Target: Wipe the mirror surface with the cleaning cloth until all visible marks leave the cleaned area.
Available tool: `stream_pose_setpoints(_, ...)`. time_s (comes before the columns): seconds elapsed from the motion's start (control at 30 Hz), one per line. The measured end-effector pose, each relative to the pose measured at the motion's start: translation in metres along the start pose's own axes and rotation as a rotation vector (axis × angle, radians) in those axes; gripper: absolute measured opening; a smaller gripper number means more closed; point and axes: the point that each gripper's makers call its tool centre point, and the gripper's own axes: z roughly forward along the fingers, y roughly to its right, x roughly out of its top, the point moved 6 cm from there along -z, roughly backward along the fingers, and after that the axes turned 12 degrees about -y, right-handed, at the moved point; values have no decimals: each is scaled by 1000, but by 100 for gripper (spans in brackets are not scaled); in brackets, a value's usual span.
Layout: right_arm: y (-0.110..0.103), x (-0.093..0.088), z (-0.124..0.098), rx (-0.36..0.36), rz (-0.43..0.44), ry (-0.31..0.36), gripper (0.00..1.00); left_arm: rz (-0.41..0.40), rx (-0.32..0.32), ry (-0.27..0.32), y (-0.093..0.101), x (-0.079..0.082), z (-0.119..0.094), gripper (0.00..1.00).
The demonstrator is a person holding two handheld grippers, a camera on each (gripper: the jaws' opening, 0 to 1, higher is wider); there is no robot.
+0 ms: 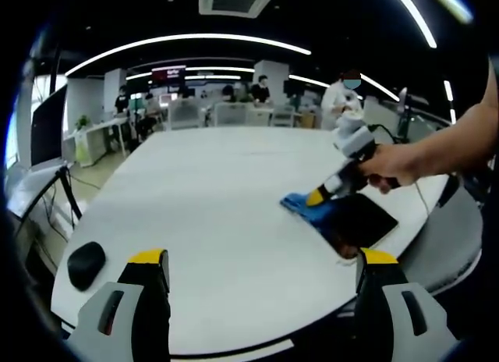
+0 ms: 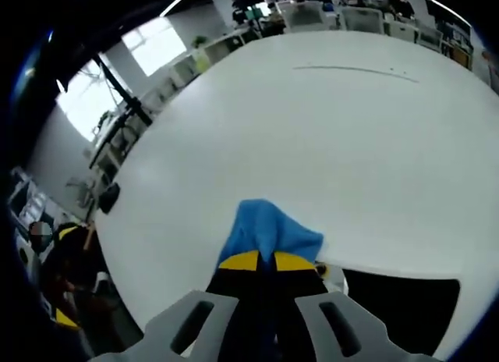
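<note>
Cloth first: we squeeze the soft blue cleaning cloth [image 2: 269, 233] tight in our right gripper [image 2: 267, 262], at the edge of the flat dark mirror [image 1: 359, 221] on the round white table [image 1: 218, 214]. It bunches easily. Our left gripper [image 1: 261, 264] hangs wide, holding nothing.

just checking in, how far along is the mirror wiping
Done: the right hand-held gripper is shut on the blue cloth. In hand: the cloth is pressed at the dark mirror's far edge. Left: most of the mirror; marks can't be judged. The left hand-held gripper is open.
</note>
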Motion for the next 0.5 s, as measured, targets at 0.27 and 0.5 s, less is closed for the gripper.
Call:
stream_pose_setpoints(0.27, -2, -6, -1, -15, 6, 12, 0, -9, 11, 1, -1, -2, -2, 100)
stream_pose_setpoints(0.5, -6, -18, -5, -3, 12, 12, 0, -12, 4, 1, 2, -3, -1, 100)
